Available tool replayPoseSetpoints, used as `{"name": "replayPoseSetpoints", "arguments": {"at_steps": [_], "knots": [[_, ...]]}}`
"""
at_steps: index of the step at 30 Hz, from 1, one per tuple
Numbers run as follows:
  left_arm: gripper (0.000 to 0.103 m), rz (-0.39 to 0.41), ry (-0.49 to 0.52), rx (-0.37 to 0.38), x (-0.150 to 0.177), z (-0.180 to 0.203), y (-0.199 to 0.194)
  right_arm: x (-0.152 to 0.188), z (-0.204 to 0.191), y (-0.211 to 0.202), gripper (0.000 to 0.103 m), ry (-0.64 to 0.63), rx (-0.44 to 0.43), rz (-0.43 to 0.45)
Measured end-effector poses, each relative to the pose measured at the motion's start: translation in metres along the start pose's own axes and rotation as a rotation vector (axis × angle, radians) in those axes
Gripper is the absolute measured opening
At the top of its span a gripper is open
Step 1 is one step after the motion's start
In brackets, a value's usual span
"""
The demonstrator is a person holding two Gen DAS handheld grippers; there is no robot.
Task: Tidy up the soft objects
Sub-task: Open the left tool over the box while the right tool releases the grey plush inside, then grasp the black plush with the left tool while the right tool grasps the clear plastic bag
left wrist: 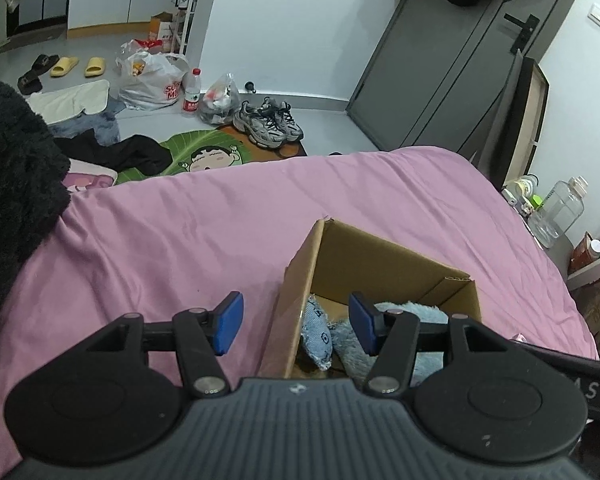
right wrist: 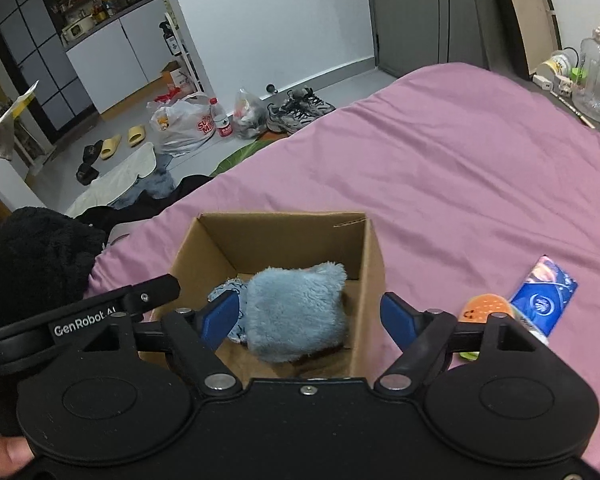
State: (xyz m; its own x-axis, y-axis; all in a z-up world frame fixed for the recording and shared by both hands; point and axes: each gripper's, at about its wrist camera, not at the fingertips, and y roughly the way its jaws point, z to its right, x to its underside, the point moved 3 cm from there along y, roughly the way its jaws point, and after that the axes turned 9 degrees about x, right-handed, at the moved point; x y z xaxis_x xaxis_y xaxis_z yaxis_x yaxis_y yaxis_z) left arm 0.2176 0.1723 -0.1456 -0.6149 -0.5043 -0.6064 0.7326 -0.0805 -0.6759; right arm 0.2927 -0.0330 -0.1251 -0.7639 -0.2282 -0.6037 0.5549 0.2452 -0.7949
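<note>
A fluffy blue plush (right wrist: 296, 314) lies inside an open cardboard box (right wrist: 374, 264) on the pink bed sheet (right wrist: 460, 168), filling much of the box floor. Against its left side, also in the box, is a small denim pouch (left wrist: 318, 330) with a frayed edge. The right gripper (right wrist: 310, 316) hangs over the box with its blue pads spread wide, one on each side of the plush, gripping nothing. The left gripper (left wrist: 296, 322) is also spread and empty, straddling the box's left wall, one pad over the sheet and the other over the box. To the right of the box, on the sheet, lie an orange toy (right wrist: 486, 308) and a blue tissue pack (right wrist: 548, 294), touching or nearly so. A black fleece (right wrist: 36, 256) sits at the bed's left edge. Beyond the bed, the floor holds sneakers (left wrist: 268, 122), a white plastic bag (left wrist: 152, 84), a water bottle (left wrist: 191, 90) and yellow slippers (left wrist: 80, 66).
</note>
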Motion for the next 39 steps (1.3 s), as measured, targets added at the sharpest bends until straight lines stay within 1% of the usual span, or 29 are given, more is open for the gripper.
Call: {"name": "replayPoseSetpoints", "arguments": {"at_steps": [6, 13, 15, 24, 33, 37, 39], "knots": [[0.063, 0.016, 0.017, -0.016, -0.001, 0.003, -0.004, 0.007, 0.008, -0.012, 0.077, -0.005, 0.020, -0.002], [0.067, 0.018, 0.047, 0.005, 0.003, 0.016, -0.008, 0.014, 0.018, -0.025, 0.078, 0.008, 0.050, 0.003], [0.068, 0.016, 0.051, 0.011, 0.004, 0.019, -0.010, 0.015, 0.022, -0.028, 0.080, 0.016, 0.056, 0.006], [0.069, 0.003, 0.096, 0.036, 0.013, 0.039, -0.012, 0.019, 0.046, -0.038, 0.082, 0.042, 0.099, 0.014], [0.069, -0.016, 0.141, 0.057, 0.021, 0.062, -0.012, 0.021, 0.070, -0.044, 0.082, 0.040, 0.107, 0.013], [0.069, -0.031, 0.167, 0.083, 0.025, 0.073, -0.011, 0.022, 0.085, -0.046, 0.082, 0.055, 0.115, 0.011], [0.070, -0.038, 0.175, 0.087, 0.025, 0.077, -0.012, 0.024, 0.096, -0.048, 0.085, 0.072, 0.119, 0.020]]}}
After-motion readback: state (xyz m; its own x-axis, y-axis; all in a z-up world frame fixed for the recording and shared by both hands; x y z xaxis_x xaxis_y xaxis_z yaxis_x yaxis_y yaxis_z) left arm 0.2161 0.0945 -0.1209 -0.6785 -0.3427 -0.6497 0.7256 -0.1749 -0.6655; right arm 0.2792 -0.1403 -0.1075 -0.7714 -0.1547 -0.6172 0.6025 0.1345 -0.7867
